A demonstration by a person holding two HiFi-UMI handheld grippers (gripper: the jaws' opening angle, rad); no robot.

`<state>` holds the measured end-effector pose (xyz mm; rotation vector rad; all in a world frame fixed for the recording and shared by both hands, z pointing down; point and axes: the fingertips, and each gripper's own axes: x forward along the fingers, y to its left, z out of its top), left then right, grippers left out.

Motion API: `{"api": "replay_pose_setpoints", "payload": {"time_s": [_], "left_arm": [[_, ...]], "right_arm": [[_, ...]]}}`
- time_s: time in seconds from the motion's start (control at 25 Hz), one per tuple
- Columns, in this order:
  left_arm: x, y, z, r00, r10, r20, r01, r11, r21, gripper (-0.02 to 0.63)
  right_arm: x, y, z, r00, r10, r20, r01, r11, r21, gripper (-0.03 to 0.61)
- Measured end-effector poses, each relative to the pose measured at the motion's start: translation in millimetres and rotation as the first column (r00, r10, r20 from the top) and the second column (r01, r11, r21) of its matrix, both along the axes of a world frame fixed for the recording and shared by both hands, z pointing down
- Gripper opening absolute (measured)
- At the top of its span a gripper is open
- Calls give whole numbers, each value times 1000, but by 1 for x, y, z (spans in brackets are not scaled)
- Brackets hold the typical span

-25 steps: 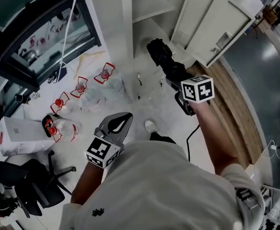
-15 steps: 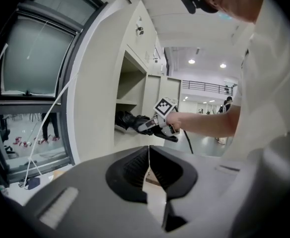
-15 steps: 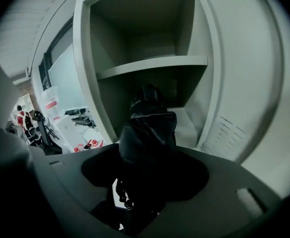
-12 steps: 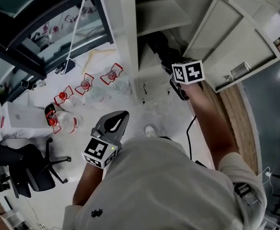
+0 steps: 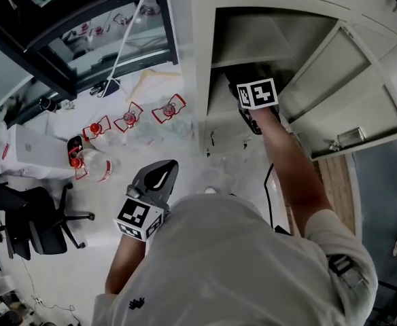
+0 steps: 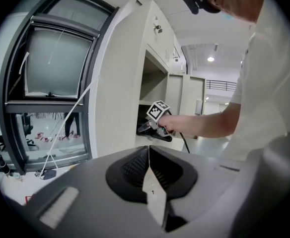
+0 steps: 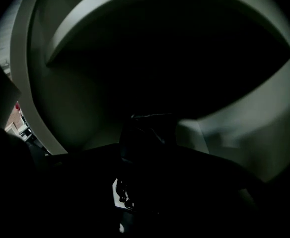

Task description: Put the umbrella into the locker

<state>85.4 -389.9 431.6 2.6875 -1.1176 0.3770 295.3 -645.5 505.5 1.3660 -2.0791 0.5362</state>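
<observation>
The right gripper (image 5: 239,87) is pointing into the open locker (image 5: 202,66), its fingers spread wide and gripping the dark umbrella (image 7: 145,130), which is jutting ahead of them. The left gripper (image 6: 149,155) is hovering outside the locker with its fingers pressed together.

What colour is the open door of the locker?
Plain pale grey-white. The locker door shows best in the head view.

The black folded fabric umbrella (image 5: 233,79) at the right gripper (image 5: 243,90) is dark against the pale cream metal locker (image 5: 351,70). That gripper's cube (image 5: 257,94) bears black-and-white square markers. The left gripper (image 5: 164,168) is grey with black ribbed pads; left of it lie red-edged white square pieces (image 5: 169,108).
</observation>
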Motion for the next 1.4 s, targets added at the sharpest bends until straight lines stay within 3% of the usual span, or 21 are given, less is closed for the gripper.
{"api": "replay_pose_setpoints", "payload": {"time_s": [0.72, 1.08, 1.4], "left_arm": [[-27, 1, 9, 998, -63, 5, 64, 997, -35, 58], [-52, 21, 9, 1000, -12, 12, 12, 999, -40, 58], [-71, 51, 11, 997, 75, 2, -74, 996, -41, 58]], "right_arm": [[-10, -41, 26, 996, -26, -87, 25, 1000, -16, 262], [-3, -16, -5, 994, 23, -108, -16, 998, 63, 272], [9, 49, -31, 985, 112, -130, -95, 986, 134, 272]]}}
